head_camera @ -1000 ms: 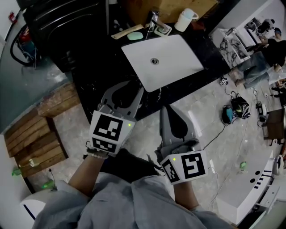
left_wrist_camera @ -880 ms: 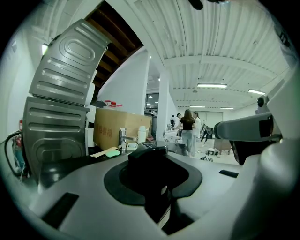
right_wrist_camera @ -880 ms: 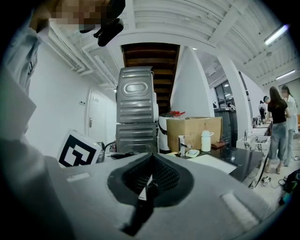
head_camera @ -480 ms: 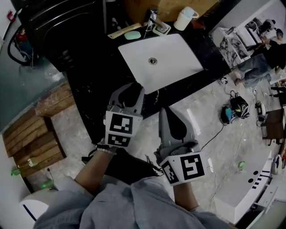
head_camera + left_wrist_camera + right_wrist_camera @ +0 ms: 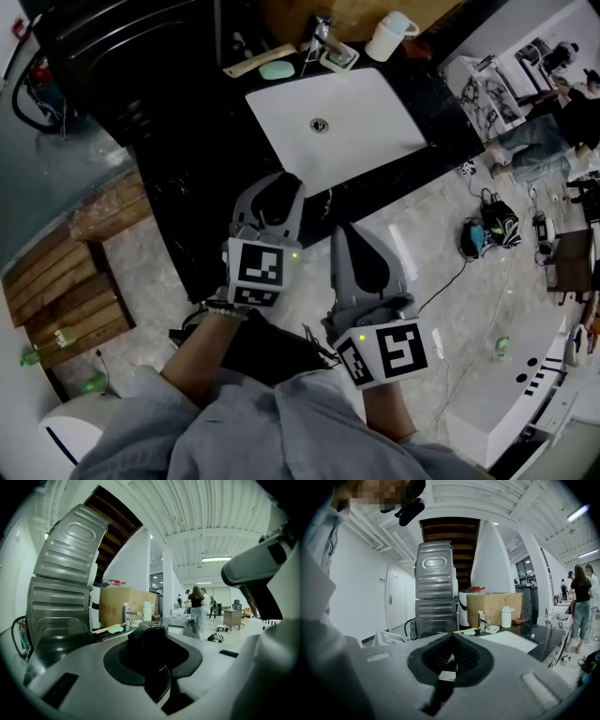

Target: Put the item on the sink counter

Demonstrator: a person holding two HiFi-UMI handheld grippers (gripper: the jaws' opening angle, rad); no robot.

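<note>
My left gripper [image 5: 269, 195] is shut on a black blocky item [image 5: 274, 201], held just short of the front edge of the black sink counter [image 5: 187, 187]. In the left gripper view the black item [image 5: 146, 645] fills the gap between the jaws of the left gripper [image 5: 152, 631]. My right gripper [image 5: 352, 234] hangs beside it over the floor, with its jaws together and nothing in them. The right gripper [image 5: 452, 638] points toward the counter.
A white basin [image 5: 366, 122] is set in the counter, with a faucet [image 5: 322, 37], a green soap [image 5: 277, 69], a soap dish [image 5: 337, 59] and a white jug [image 5: 389, 37] behind it. Stacked grey machines [image 5: 435, 590] stand left of it. Wooden pallets [image 5: 66, 291] lie on the floor.
My left gripper has shifted right and sunk a little, still with the black item in it. The right gripper has stayed where it was.
</note>
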